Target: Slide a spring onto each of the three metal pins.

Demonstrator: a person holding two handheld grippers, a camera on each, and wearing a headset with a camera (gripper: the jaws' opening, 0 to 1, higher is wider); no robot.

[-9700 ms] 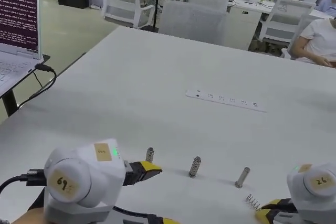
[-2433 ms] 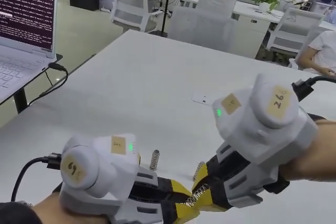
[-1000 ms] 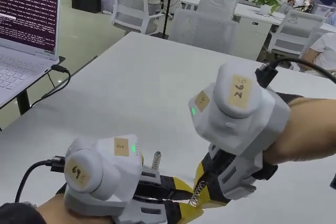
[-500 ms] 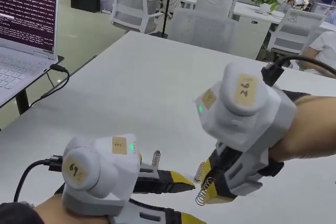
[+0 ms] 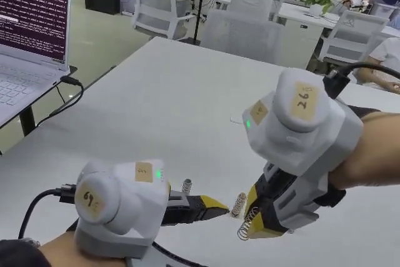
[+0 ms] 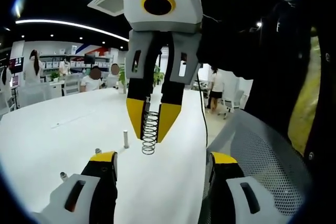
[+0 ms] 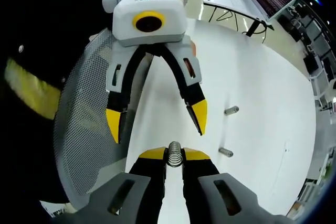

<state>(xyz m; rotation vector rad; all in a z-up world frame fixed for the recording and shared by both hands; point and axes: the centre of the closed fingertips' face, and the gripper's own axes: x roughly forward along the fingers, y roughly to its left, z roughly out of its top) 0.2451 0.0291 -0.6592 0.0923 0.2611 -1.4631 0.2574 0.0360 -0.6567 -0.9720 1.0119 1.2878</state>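
R gripper (image 7: 175, 156) is clamping a spring (image 6: 149, 135) above the table (image 5: 175, 92); L gripper (image 7: 156, 128) is facing it, jaws apart.

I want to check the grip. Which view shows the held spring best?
The left gripper view: the spring hangs full length between the yellow tips of the right gripper. The right gripper view sees it end-on; the head view catches its lower coils.

Left gripper (image 7: 156, 121): held low and roughly level, jaws spread wide. Right gripper (image 5: 257, 220): held higher, angled down toward the left gripper, jaws closed on a spring (image 6: 149, 132). The two sets of tips face each other, near but apart.
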